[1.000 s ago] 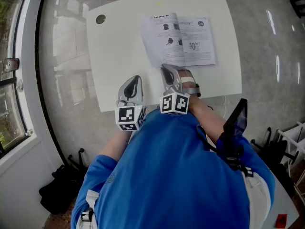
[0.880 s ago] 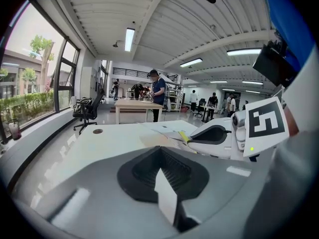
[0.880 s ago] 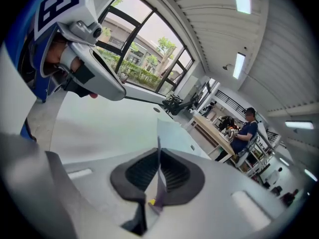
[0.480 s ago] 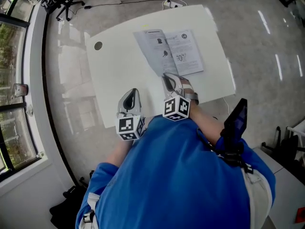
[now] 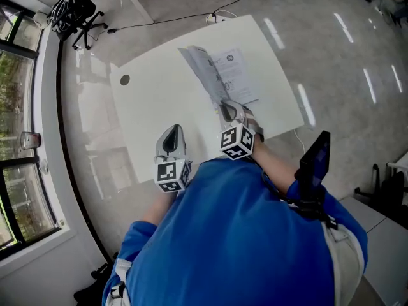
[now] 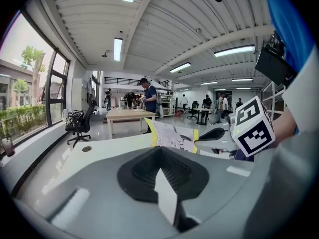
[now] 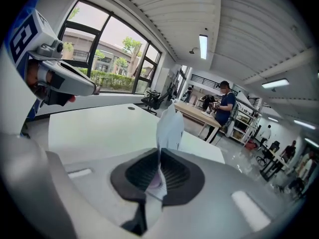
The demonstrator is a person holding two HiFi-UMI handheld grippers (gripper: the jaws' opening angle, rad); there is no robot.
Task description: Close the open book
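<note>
The open book [image 5: 232, 74] lies at the far right part of the white table [image 5: 150, 107]. Its right page is flat, while its left page [image 5: 201, 68] stands raised on edge. My right gripper [image 5: 227, 109] is shut on that page's near edge; in the right gripper view the sheet [image 7: 170, 125] rises upright out of the closed jaws [image 7: 159, 166]. My left gripper [image 5: 171, 134] hovers over the table's near side, left of the book, shut with nothing in it [image 6: 160, 156]. From there the lifted page [image 6: 172, 136] shows ahead.
A round cable hole [image 5: 124, 80] sits near the table's left edge. A black office chair [image 5: 76, 10] and floor cables stand beyond the far left corner. Windows run along the left wall. A black device [image 5: 313, 167] hangs at the person's right side.
The book's left page, flat a second ago, now stands raised in the right gripper. Both grippers have risen and the head view has pulled back from the table.
</note>
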